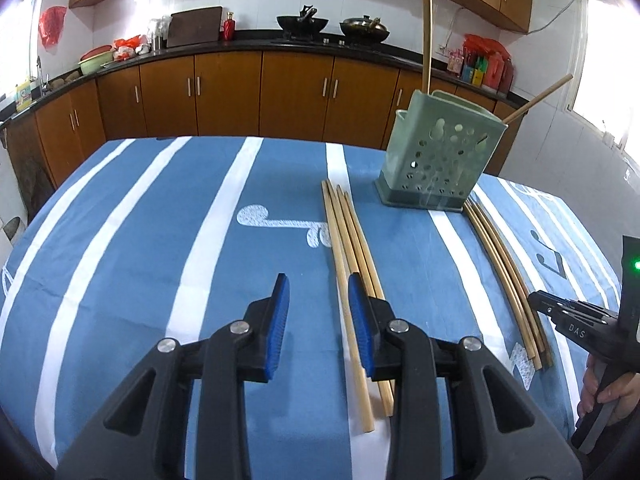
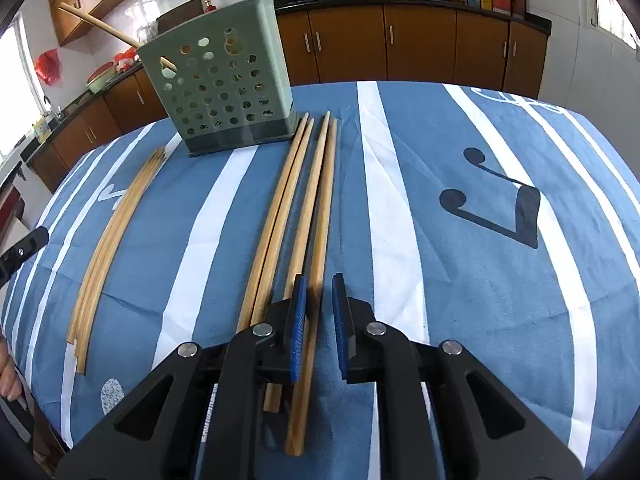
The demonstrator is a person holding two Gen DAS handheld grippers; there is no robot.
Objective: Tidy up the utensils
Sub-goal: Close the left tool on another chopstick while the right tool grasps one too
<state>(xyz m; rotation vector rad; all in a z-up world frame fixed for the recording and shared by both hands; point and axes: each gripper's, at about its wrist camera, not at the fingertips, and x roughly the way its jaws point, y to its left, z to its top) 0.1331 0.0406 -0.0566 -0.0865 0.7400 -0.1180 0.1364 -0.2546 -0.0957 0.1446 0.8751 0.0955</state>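
Note:
A green perforated utensil holder [image 1: 438,156] [image 2: 224,88] stands on the blue striped tablecloth with two chopsticks [image 1: 427,36] in it. Two groups of wooden chopsticks lie on the cloth: a left group [image 1: 348,248] [image 2: 108,240] and a right group [image 1: 500,268] [image 2: 304,200]. My left gripper [image 1: 318,316] is open over the cloth, with the leftmost chopstick of the left group between its fingers. My right gripper [image 2: 320,316] is open and straddles the rightmost chopstick [image 2: 320,248] of its group, not clamped. The right gripper's body also shows in the left wrist view [image 1: 580,320].
The table [image 1: 140,240] is covered by the blue cloth with white stripes and music notes. Behind it runs a kitchen counter [image 1: 240,44] with brown cabinets, woks, bottles and bowls. A window [image 1: 600,60] is at the right.

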